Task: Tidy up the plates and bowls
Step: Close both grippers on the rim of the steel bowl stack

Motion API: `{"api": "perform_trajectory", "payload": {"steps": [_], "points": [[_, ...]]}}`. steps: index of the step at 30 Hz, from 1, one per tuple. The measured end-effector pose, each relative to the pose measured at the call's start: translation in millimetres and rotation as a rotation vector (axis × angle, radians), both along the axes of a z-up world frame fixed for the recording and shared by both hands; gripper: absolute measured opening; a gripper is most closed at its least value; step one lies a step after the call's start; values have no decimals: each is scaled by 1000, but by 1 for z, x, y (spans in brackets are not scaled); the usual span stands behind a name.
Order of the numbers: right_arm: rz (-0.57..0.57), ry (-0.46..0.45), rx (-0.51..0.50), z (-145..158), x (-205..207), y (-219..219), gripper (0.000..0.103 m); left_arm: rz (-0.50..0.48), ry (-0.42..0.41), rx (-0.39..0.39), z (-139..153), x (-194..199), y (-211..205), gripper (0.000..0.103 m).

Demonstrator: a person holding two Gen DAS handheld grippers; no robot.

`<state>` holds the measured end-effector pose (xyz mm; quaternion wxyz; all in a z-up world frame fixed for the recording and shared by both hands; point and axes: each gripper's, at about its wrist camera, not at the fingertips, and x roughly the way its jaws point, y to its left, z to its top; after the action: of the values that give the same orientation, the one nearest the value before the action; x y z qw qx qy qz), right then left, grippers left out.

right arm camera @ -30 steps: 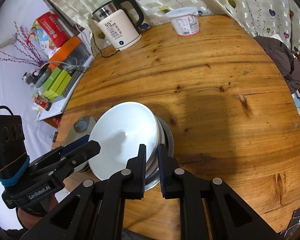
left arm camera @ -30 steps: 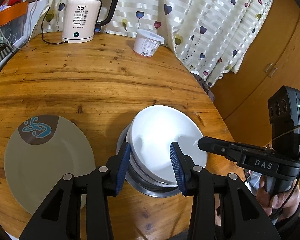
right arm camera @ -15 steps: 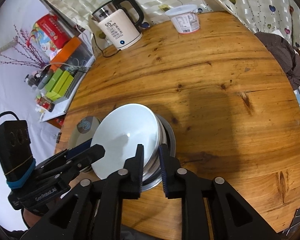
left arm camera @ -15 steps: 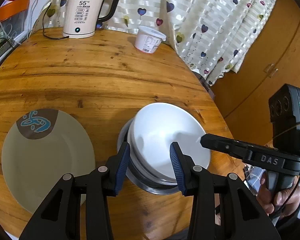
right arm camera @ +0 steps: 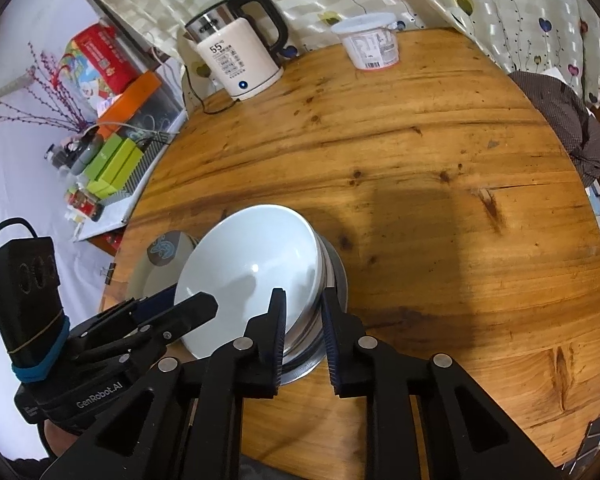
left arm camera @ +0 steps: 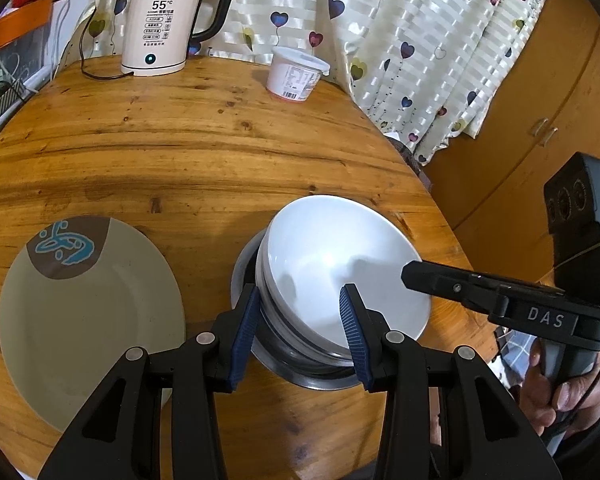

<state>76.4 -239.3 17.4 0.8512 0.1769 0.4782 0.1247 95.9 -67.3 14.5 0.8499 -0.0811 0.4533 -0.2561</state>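
Note:
A white bowl (left arm camera: 340,260) (right arm camera: 248,264) tops a stack of bowls nested in a metal bowl (left arm camera: 312,376) (right arm camera: 336,276) near the table's front edge. My right gripper (right arm camera: 304,316) straddles its right rim, one finger inside and one outside, with a small gap showing. From the left wrist view the right gripper (left arm camera: 412,276) reaches in side-on at that rim. My left gripper (left arm camera: 298,304) (right arm camera: 188,308) stands open over the stack's near left rim, its blue pads clear of it. A beige plate (left arm camera: 88,312) (right arm camera: 160,256) with a brown and blue patch lies to the left.
At the back of the round wooden table (left arm camera: 180,152) stand an electric kettle (left arm camera: 160,32) (right arm camera: 240,60) with its cord and a white tub (left arm camera: 296,76) (right arm camera: 370,42). A heart-print curtain hangs behind. Boxes (right arm camera: 116,164) crowd a shelf on the left.
The right gripper's jaws have parted a little around the white bowl's rim. The left gripper has shifted slightly, with its jaws held the same width. The bowls and the plate have stayed put.

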Motion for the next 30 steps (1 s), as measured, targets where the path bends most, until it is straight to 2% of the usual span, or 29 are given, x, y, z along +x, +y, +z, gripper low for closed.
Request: {"api": "perform_trajectory", "payload": {"steps": [7, 11, 22, 30], "points": [[3, 5, 28, -2, 0, -3, 19, 5, 27, -24, -2, 2, 6, 42], [-14, 23, 47, -6, 2, -7, 24, 14, 36, -26, -3, 5, 7, 42], [1, -3, 4, -6, 1, 1, 21, -3, 8, 2, -4, 2, 0, 42], [9, -11, 40, -6, 0, -4, 22, 12, 12, -19, -5, 3, 7, 42]]}}
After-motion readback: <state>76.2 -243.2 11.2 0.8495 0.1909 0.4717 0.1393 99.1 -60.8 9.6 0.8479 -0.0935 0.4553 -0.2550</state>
